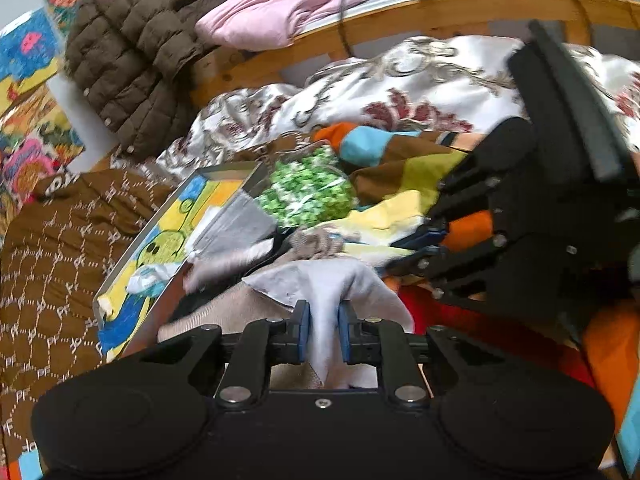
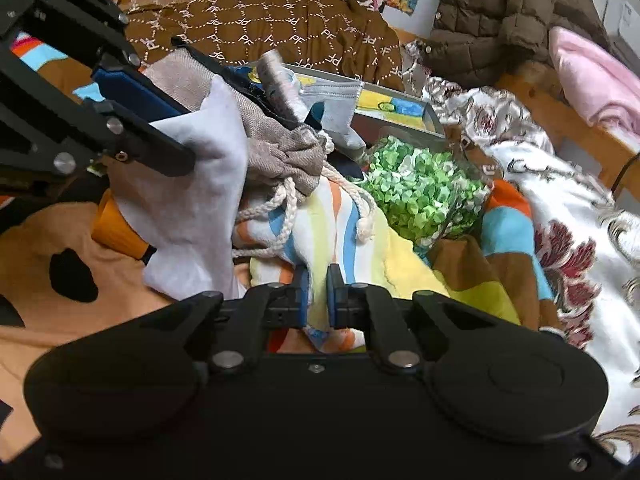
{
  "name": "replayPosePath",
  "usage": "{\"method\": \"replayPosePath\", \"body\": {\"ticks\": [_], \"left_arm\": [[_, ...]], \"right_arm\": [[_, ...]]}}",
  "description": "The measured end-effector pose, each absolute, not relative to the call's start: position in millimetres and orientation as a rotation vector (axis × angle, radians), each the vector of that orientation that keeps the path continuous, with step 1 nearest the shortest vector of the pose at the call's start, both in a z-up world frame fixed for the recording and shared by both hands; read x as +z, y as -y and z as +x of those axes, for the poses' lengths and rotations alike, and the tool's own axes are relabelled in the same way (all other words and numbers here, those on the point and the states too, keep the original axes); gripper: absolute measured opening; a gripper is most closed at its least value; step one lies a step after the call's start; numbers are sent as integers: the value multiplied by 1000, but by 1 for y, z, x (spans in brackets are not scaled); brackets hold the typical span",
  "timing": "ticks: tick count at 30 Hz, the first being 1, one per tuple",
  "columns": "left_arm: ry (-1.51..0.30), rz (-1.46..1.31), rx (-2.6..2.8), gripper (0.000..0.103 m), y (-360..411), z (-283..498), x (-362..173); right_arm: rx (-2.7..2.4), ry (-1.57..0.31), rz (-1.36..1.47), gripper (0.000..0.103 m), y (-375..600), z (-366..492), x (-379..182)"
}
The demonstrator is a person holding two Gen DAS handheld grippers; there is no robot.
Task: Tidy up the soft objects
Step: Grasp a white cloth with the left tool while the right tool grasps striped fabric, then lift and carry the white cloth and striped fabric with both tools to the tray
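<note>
My left gripper (image 1: 324, 330) is shut on a white cloth (image 1: 340, 288), which bunches between the blue pads. In the right wrist view the same gripper (image 2: 176, 136) holds that white cloth (image 2: 192, 200) up at the left. My right gripper (image 2: 318, 296) is shut on a striped pastel cloth (image 2: 340, 240); it shows at the right of the left wrist view (image 1: 424, 240). A beige drawstring bag (image 2: 280, 156) with white cords lies just behind. A green-and-white crinkly bundle (image 2: 420, 188) lies beyond it on the bed.
A shallow metal tray with a cartoon print (image 1: 160, 248) holds a grey cloth (image 1: 236, 228). A brown patterned garment (image 1: 52, 248), a brown puffer jacket (image 1: 132, 60), a pink folded blanket (image 1: 272, 12) and a floral satin quilt (image 1: 400, 80) lie around. A wooden bed rail (image 1: 460, 12) runs behind.
</note>
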State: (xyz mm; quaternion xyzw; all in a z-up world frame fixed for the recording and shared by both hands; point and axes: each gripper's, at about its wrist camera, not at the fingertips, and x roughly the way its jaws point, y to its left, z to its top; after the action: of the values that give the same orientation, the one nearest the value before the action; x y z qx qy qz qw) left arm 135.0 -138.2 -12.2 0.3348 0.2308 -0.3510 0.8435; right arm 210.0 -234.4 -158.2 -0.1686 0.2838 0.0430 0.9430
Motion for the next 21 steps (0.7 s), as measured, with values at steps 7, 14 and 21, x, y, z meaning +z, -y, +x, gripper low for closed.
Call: {"method": "replayPosePath", "body": {"ticks": [7,14,21], "left_arm": [[-440,791,-802,12,139,112,-20],[-412,780,-856,2,139,98,-15],[-527,660,-853,1,136,95,-1]], "right_arm": [[84,-573,-357,4,230,207,-156],[66,-545,-336,3,237,200,-150],[14,-474,-334,2,242,178,-132]]}}
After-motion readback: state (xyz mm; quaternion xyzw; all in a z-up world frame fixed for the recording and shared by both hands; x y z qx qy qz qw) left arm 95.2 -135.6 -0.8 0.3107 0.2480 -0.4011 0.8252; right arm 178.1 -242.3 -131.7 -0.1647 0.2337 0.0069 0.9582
